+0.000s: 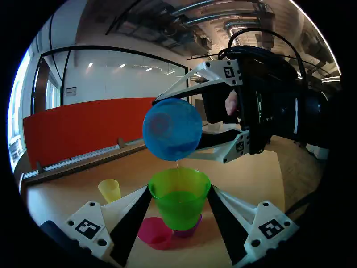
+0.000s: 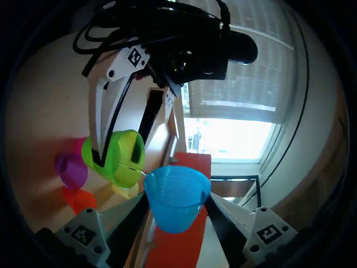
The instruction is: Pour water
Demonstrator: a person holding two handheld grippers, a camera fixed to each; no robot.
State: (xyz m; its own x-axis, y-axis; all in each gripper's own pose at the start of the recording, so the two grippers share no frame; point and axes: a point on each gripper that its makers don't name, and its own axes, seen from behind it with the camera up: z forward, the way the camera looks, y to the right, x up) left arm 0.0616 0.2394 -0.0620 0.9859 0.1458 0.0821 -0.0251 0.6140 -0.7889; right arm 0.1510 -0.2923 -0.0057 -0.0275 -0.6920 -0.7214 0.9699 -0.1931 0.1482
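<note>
My left gripper (image 1: pixel 178 190) has its jaws clamped on the green cup (image 1: pixel 179 203), one against each side of its wall, and I hold it upright with its mouth open to the top. My right gripper (image 2: pixel 177 196) has its jaws pressed on the blue cup (image 2: pixel 177 207) in the same way. In the left gripper view the blue cup hangs just above the green one, tipped so far over that its base faces the camera. A thin thread of water (image 1: pixel 177 164) drops from its lower rim straight into the green cup. The two cups are close together but do not touch.

Three more cups stand on the wooden tabletop (image 1: pixel 254 178). A pink cup (image 1: pixel 154 232) and a purple cup (image 2: pixel 71 169) sit close behind the green one, and a yellow cup (image 1: pixel 110 190) sits farther off to the left. A red partition (image 1: pixel 85 125) runs along the far edge of the tabletop. A fingertip (image 1: pixel 230 102) of the hand holding my right gripper shows between that gripper's white arms.
</note>
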